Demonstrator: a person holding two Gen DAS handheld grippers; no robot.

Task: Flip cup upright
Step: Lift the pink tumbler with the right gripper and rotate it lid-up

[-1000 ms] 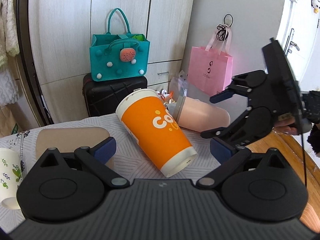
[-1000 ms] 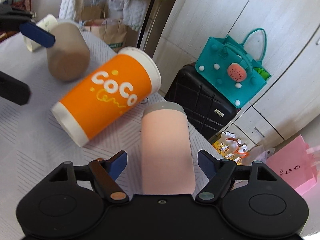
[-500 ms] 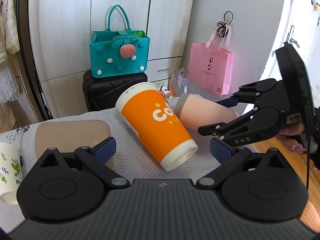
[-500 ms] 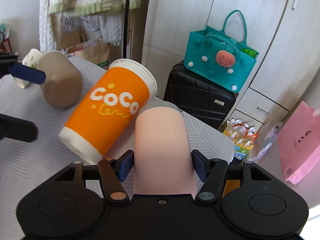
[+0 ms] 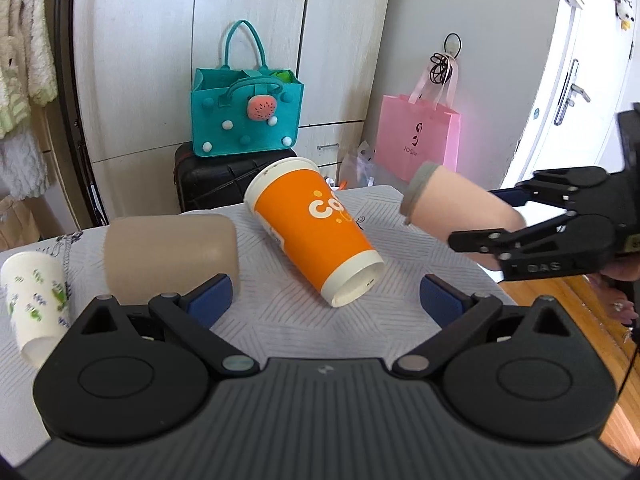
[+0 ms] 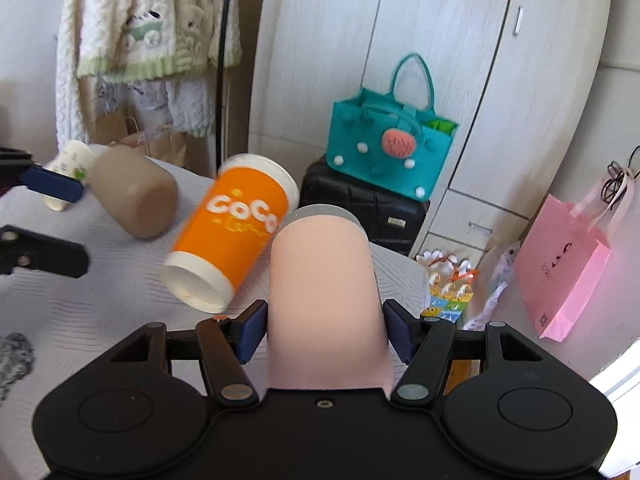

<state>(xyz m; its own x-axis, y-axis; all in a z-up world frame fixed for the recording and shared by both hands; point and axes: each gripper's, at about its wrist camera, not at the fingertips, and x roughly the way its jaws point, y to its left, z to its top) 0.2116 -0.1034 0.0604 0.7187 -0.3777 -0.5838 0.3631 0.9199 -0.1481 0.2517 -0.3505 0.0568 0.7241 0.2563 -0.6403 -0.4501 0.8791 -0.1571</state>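
My right gripper (image 6: 325, 334) is shut on a pink cup with a grey rim (image 6: 326, 292) and holds it lifted off the table, rim pointing away and tilted up. In the left wrist view the pink cup (image 5: 452, 210) hangs at the right, held by the right gripper (image 5: 500, 220). An orange "CoCo" paper cup (image 5: 316, 232) lies on its side mid-table; it also shows in the right wrist view (image 6: 236, 232). My left gripper (image 5: 324, 296) is open and empty, just short of the orange cup.
A tan cup (image 5: 172, 252) lies on its side at the left, a white leaf-print cup (image 5: 36, 304) beyond it. The table (image 5: 320, 332) has a patterned cloth. Behind stand a black suitcase (image 5: 216, 176), a teal bag (image 5: 246, 116) and a pink bag (image 5: 418, 136).
My right gripper closed on the pink cup and lifted it off the table, tilting its rim upward. The left gripper stayed open, and its view drew back slightly.
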